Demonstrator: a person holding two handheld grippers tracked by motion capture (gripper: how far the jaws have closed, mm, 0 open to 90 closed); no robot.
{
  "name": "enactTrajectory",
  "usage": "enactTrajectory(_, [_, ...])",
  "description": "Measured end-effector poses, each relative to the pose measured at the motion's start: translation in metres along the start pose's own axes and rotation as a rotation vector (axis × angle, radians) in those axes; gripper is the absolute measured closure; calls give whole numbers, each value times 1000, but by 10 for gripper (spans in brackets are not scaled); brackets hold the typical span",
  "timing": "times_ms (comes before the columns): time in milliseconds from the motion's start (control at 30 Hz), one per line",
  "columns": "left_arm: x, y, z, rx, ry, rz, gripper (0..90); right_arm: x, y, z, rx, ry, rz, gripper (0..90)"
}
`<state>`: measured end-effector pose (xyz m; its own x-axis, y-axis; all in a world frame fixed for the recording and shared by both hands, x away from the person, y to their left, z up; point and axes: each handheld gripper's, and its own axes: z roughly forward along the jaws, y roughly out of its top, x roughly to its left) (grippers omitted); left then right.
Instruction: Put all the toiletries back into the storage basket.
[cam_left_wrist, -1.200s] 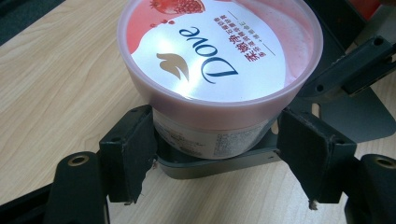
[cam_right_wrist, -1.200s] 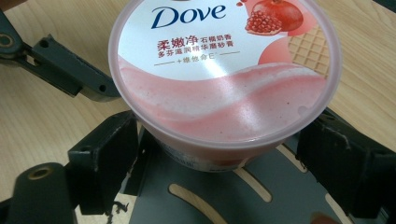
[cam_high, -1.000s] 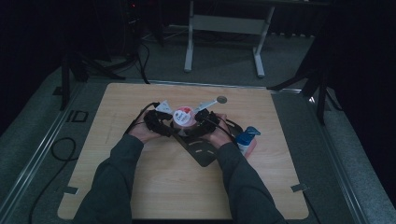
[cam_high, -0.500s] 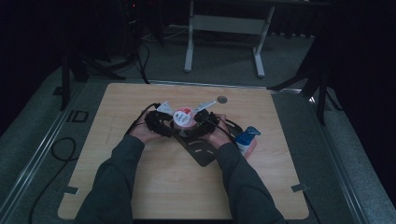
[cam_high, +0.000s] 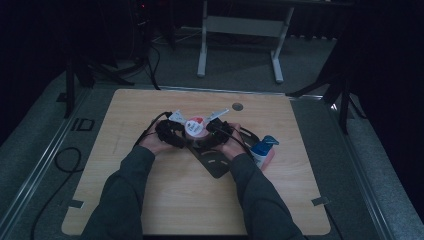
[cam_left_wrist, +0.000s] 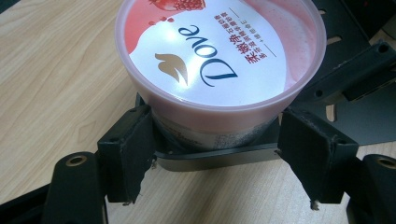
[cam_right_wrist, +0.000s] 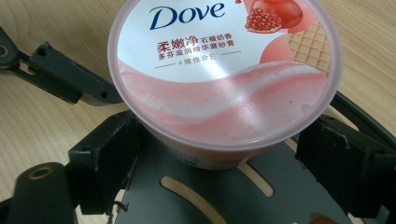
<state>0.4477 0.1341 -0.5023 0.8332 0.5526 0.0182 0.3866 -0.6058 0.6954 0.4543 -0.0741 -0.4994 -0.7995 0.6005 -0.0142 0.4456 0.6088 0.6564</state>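
Pink plastic tub (cam_high: 194, 126) with a Dove label on its lid stands near the middle of the wooden tabletop (cam_high: 150, 200), upright, lid on. In the right gripper view the lid (cam_right_wrist: 224, 65) shows a pomegranate and a wafer printed beside the lettering; in the left gripper view the same lid (cam_left_wrist: 219, 51) reads upside down. The tub rests on a dark grey flat plate (cam_high: 216, 160) with slots cut in it, which lies on the tabletop under and in front of the tub.

Left tongs (cam_high: 176, 131) come at the tub from the left, right tongs (cam_high: 214, 131) from the right, each in one of the person's hands, so the tub sits between the two tools. In the left gripper view the two black jaws stand wide apart with the tub's lower wall between them; the left-hand pad (cam_left_wrist: 126, 154) lies against the wall below the lid's rim, the other pad (cam_left_wrist: 317, 158) sits at the rim's far side with contact not clearly readable. In the right gripper view the jaws likewise stand wide on either side of the tub body, pads close to it; whether they press cannot be told.

Just right of the right hand (cam_high: 235, 146) lies a blue-and-white pump bottle (cam_high: 262, 150) on the tabletop, beside the plate. A small round grommet (cam_high: 237, 106) sits in the tabletop beyond the tub.
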Motion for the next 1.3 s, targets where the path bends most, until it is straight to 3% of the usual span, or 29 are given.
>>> enactTrajectory(567, [-1,-6,8,46,18,0,270,1,-7,12,21,17,22,141])
enactTrajectory(1067, [-4,-4,9,67,34,-34,239,2,-10,12,7,15,29,171])
enactTrajectory(1167, [-4,1,0,14,54,-32,172,3,-11,12,4,6,16,186])
enactTrajectory(1300, [-5,5,-9,-2,68,-15,207,3,-11,12,3,5,19,189])
